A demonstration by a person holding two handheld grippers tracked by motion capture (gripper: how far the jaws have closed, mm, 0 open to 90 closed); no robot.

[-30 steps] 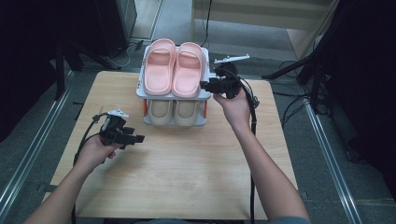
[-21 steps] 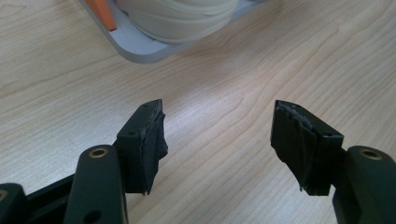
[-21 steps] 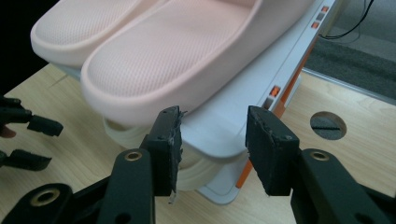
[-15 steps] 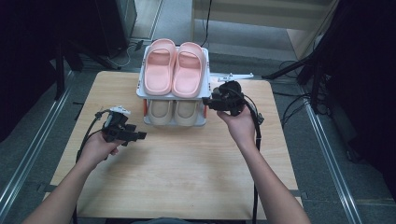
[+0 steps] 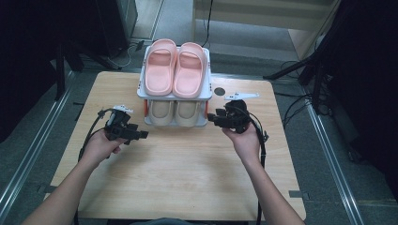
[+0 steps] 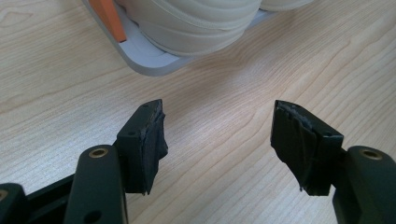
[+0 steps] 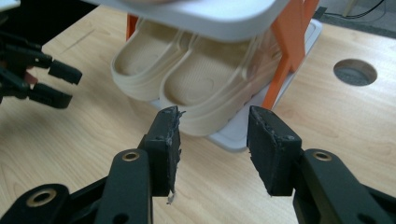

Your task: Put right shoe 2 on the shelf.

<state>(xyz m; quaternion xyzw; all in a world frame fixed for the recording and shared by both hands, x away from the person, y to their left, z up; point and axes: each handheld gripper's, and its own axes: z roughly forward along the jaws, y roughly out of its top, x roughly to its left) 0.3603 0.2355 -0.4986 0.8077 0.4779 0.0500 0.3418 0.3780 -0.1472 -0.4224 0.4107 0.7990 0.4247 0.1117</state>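
Pale wood grain of the table is noted under both grippers, with nothing lying loose on it near the hands. At the left, the left gripper is held low over the board just beside the near left corner of the shoe rack, pointing across toward it; in the left gripper view its jaws are seen spread wide with only bare wood between them, and the grey bottom tray and the rounded end of a beige slipper are seen ahead, apart from the pads. In the middle, the rack is seen as two tiers: pink slippers side by side on the top shelf, beige slippers side by side on the bottom tray between orange posts. At the right, the right gripper is held close to the near right corner of the rack; in the right gripper view its jaws are seen partly spread and empty, aimed at the end of the nearer beige slipper, which is not yet touched. The step in hand is judged to be an approach to the lower pair, with a grasp not yet made. For the next move, the right jaws would need to be brought forward under the top shelf and set astride the slipper's raised edge, clear of the orange post, before being pressed together; the left gripper may be needed to steady the rack.
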